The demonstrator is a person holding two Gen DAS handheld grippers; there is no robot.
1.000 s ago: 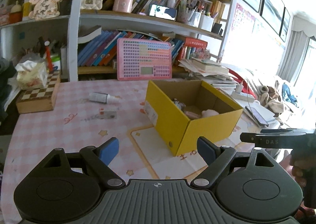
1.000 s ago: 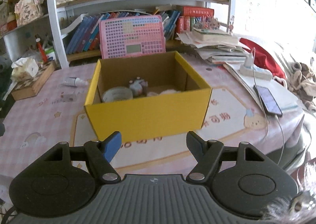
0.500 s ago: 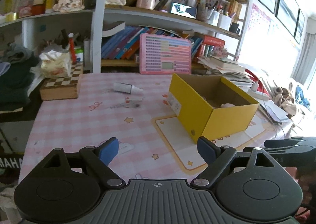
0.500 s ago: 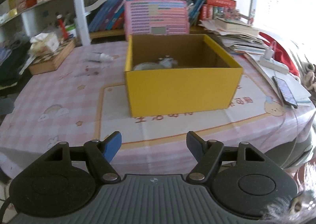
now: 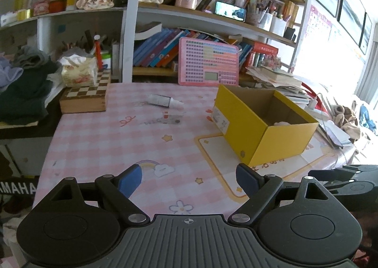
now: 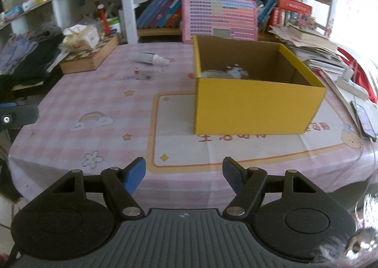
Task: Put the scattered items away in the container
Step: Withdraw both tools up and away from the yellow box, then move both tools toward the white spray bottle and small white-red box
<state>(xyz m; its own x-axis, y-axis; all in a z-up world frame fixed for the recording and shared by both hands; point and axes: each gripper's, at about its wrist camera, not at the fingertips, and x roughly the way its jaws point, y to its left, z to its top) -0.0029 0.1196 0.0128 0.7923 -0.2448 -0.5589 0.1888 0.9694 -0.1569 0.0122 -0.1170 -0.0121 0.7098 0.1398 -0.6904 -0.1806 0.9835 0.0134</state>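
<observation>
Both grippers are hanging back over the near edge of the tabletop [image 6: 70, 93], which has a pink checkered cloth on it. The left hand-held gripper [image 5: 189, 179] has its blue-padded fingers spread wide with nothing between them, and the right hand-held gripper [image 6: 184, 173] is the same, spread and empty.

The yellow box [image 6: 255, 107] sits open on a cream mat [image 6: 174, 145] toward the right side of the tabletop. There's already some stuff inside: a pale roundish thing and a small figure [image 6: 234, 71] against the back-left corner, too small to tell what exactly.

Still lying out on the cloth: a small dropper bottle [image 5: 164, 101] on its side, well apart from the box on its left, and just in front of it a little clear packet [image 5: 171, 120], flat on the cloth. A checkerboard box [image 5: 85, 100] with a tissue pack [image 5: 78, 73] on top sits at the far left corner.
</observation>
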